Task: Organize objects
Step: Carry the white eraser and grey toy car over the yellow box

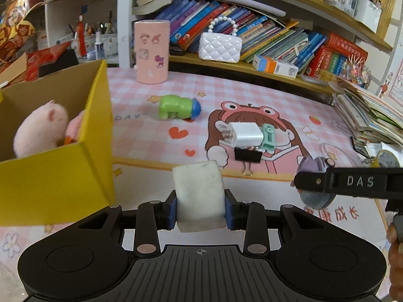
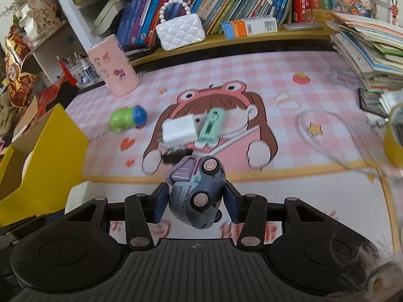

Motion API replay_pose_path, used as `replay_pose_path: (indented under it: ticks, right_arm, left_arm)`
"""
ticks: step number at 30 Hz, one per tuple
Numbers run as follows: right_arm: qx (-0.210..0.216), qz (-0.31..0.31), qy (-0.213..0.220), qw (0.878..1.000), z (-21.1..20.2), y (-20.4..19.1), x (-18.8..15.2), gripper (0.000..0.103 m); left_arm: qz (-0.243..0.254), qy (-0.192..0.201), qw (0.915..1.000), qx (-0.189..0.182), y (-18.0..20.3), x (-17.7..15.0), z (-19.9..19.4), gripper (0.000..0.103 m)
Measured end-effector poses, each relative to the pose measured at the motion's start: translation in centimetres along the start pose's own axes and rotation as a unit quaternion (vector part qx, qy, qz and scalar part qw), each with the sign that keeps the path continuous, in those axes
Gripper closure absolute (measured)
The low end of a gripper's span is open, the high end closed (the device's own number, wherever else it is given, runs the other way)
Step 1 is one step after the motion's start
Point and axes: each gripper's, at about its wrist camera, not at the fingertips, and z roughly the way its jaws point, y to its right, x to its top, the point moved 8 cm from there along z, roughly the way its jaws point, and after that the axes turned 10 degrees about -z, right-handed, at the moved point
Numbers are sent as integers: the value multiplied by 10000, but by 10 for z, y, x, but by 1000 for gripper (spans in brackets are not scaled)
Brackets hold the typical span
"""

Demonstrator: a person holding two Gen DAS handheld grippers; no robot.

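The left tool (image 1: 200, 205) clamps a white eraser (image 1: 198, 193); the right tool (image 2: 195, 202) clamps a toy truck (image 2: 197, 192). The yellow box (image 1: 54, 176) lies left of both, nearer the left tool.

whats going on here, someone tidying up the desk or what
A person is sorting small items with two handheld grippers. The left gripper is clamped on a white foam block beside the yellow cardboard box, which already holds a pink plush toy. The right gripper holds a grey-purple toy truck. A green toy, white charger and black binder clip lie on the mat.
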Motion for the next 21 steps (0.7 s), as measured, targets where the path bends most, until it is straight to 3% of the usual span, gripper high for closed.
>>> replay_pose_path:
  ticks: [7,21]
  right_arm:
    - [5,-236,-14,9997,-16,-44,-31,59]
    - [305,-748,-116,9967,-32,-141,-70,59]
  left_arm:
    - [97,43,9999,24,-31,-15,-32,69]
    - [-250,207,9990,304,-114,-36,-91,70]
